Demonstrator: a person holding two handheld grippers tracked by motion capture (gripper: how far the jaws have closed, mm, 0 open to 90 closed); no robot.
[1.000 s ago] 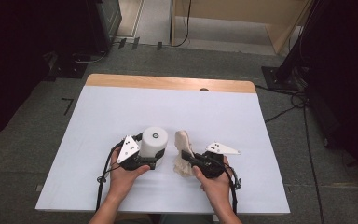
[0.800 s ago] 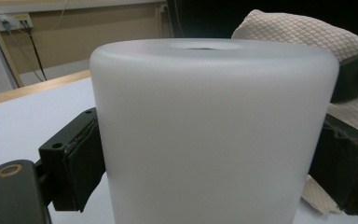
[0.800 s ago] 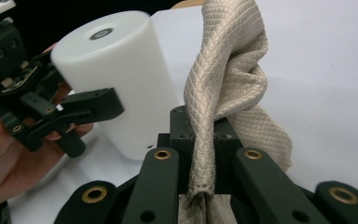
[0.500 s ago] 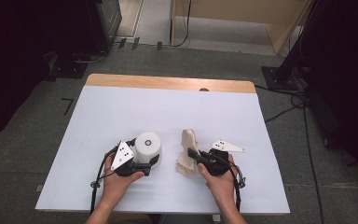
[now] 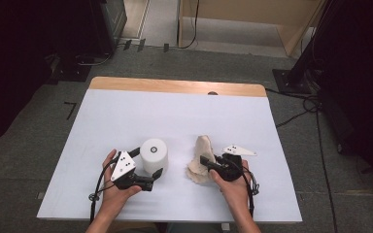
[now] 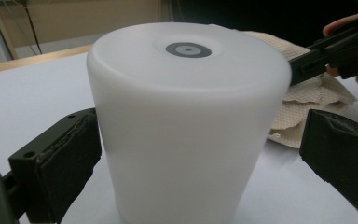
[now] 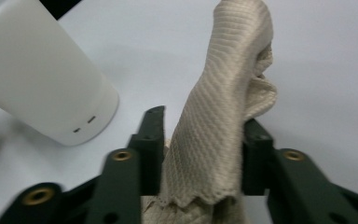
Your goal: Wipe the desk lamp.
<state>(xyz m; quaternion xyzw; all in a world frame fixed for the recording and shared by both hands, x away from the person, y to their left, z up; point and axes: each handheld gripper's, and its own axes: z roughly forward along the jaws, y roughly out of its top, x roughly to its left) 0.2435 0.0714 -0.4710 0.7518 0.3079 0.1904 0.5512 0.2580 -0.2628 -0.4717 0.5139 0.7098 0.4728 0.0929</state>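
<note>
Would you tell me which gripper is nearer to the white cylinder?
Left. The left gripper has its jaws on either side of the white cylinder, gaps showing. The right gripper is off to its right, jaws around the beige cloth.

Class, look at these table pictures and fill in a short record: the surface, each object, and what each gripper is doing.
surface: white table with a wooden far edge
object 1: white cylinder, upright
object 2: beige cloth, crumpled
left gripper: open, jaws either side of the white cylinder with a gap
right gripper: jaws have just been opening; the beige cloth stands between them, gap beside it, so open
</note>
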